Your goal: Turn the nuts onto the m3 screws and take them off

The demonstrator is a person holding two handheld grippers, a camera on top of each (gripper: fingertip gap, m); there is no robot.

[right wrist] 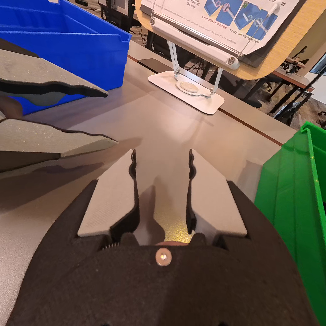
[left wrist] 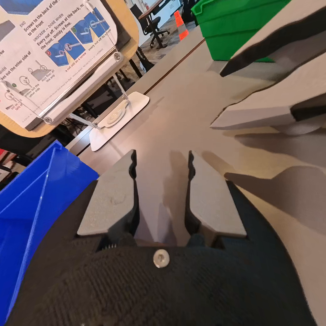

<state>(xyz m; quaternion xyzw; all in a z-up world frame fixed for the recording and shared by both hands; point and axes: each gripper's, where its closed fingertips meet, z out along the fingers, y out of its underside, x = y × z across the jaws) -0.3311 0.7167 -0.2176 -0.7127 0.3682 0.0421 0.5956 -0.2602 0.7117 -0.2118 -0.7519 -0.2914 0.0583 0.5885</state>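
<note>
In the left wrist view the left hand-held gripper (left wrist: 162, 158) hovers low over the bare counter (left wrist: 176, 109), jaws parted and grasping nothing; the blue bin (left wrist: 44, 194) sits just beside it toward the counter's left edge, the document stand (left wrist: 121, 121) rests at the far edge, and the green bin (left wrist: 238, 30) stands toward the far right. No nuts or m3 screws show here; I judge they lie inside a bin, so the work looks not yet begun, and the next move calls for reaching into a bin over its wall. In the right wrist view the right hand-held gripper (right wrist: 162, 157) is likewise released and empty, the green bin's wall close on its right, the blue bin across the counter's left, with open surface between them for moving.
</note>
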